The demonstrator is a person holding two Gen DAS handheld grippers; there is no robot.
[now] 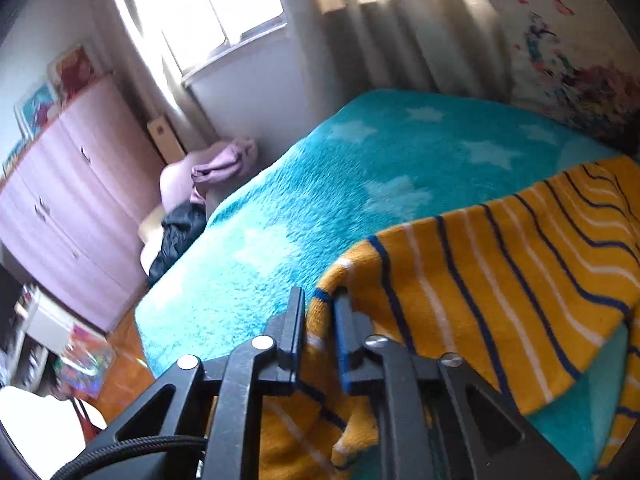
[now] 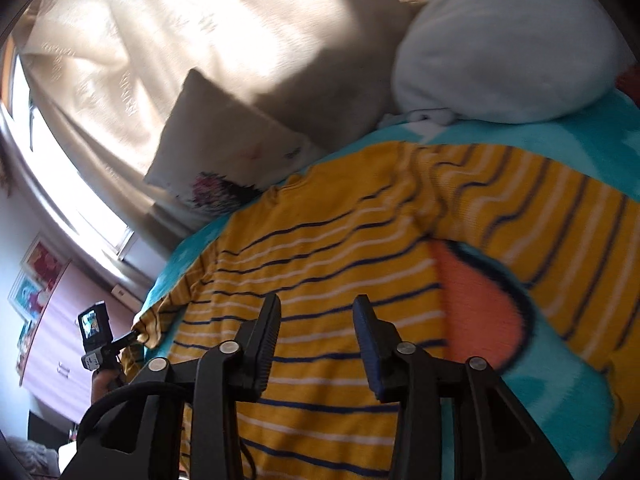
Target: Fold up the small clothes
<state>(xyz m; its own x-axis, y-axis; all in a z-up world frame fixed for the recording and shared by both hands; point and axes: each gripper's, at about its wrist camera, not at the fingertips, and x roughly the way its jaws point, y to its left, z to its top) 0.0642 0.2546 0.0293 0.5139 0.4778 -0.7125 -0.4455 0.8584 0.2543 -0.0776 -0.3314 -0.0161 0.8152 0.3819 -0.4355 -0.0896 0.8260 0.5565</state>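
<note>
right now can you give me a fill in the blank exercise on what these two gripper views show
1. The left gripper is shut on a fold of the ____ striped sweater.
2. The sweater lies on a teal blanket patterned with pale ____.
3. The right gripper hovers over the sweater with its jaws ____.
4. Beside the bed stands a pink ____ with pictures on top.

Missing words: yellow; stars; open; dresser

Sunlit window (image 1: 200, 8) w/ curtains (image 1: 380, 28), pink dresser (image 1: 68, 200), wood floor (image 1: 124, 376).
</note>
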